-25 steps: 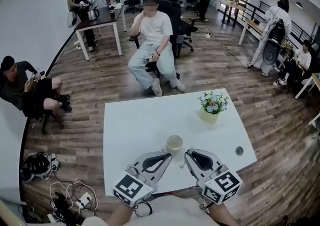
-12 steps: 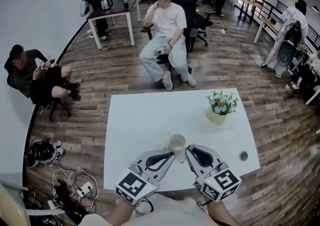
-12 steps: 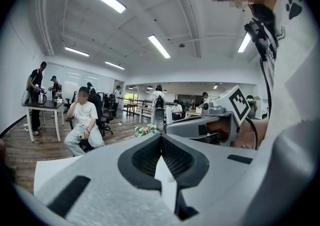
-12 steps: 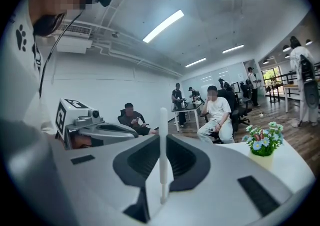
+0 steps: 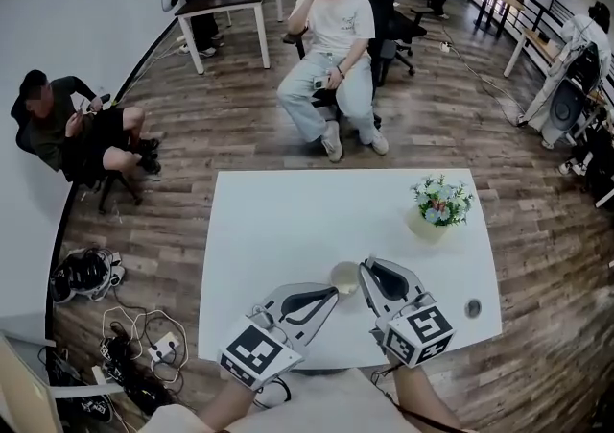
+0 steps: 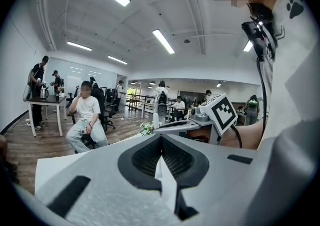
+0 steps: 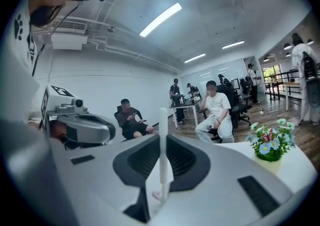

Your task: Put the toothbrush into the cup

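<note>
A pale cup [image 5: 344, 277] stands on the white table [image 5: 259, 229] near its front edge. My right gripper [image 5: 367, 267] sits just right of the cup, its tips level with the rim. In the right gripper view that gripper [image 7: 163, 139] is shut on a thin white toothbrush [image 7: 162, 162], which stands upright between the jaws. The toothbrush is hidden in the head view. My left gripper [image 5: 333, 294] points at the cup from the front left. Its jaws are shut in the left gripper view [image 6: 160, 140], with nothing held.
A pot of flowers [image 5: 436, 210] stands at the table's right side, and a small dark round thing [image 5: 472, 307] lies near the right front corner. A seated person [image 5: 336, 57] faces the table's far edge. Another sits at the far left [image 5: 67, 124].
My right gripper has moved forward and now stands close beside the cup. The left gripper has crept nearer the cup. The head camera has shifted slightly.
</note>
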